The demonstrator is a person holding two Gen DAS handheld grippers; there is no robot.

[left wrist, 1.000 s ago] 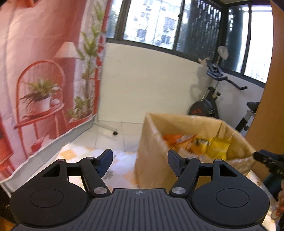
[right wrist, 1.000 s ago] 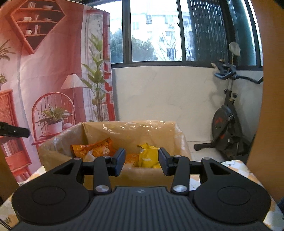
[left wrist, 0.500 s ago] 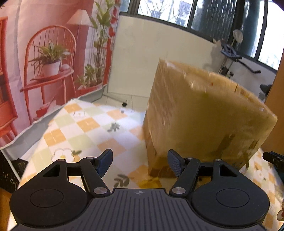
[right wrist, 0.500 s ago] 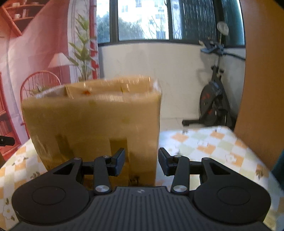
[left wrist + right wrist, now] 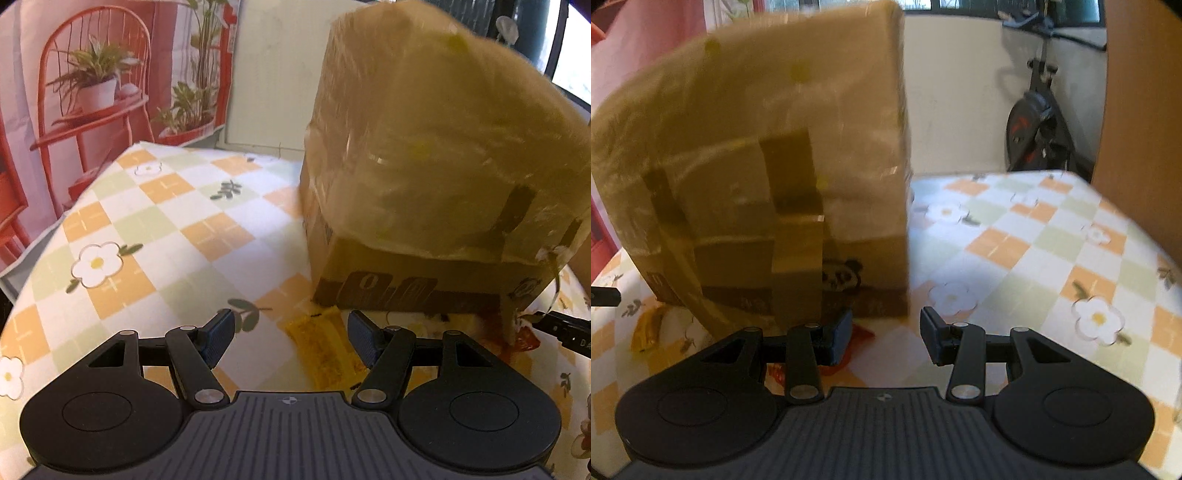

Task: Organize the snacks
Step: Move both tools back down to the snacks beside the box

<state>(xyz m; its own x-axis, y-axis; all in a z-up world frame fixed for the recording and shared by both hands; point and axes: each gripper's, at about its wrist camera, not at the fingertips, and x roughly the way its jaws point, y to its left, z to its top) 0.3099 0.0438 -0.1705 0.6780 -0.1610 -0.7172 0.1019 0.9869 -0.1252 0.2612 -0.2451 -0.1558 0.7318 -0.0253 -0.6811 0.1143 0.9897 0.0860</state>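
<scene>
Cardboard box [image 5: 424,166], tape-glossy and blurred, stands on checkered floral tablecloth [image 5: 177,221]. Yellow crinkly snack packet [image 5: 325,347] lies flat before it, between the spread, empty left gripper [image 5: 291,334] fingers. Right gripper [image 5: 886,332] parted, empty; red wrapper [image 5: 862,334] beside its left finger. Exercise bike [image 5: 1038,122] behind.

A cardboard box [image 5: 436,177] stands on the bench [image 5: 177,221]. A snack packet [image 5: 325,350] lies on the bench before the box, between the fingers of the left tool [image 5: 291,334]. Another packet [image 5: 862,332] lies at the box's foot, beside the right tool [image 5: 886,334]. An exercise bike [image 5: 1039,122] stands behind the bench.
</scene>
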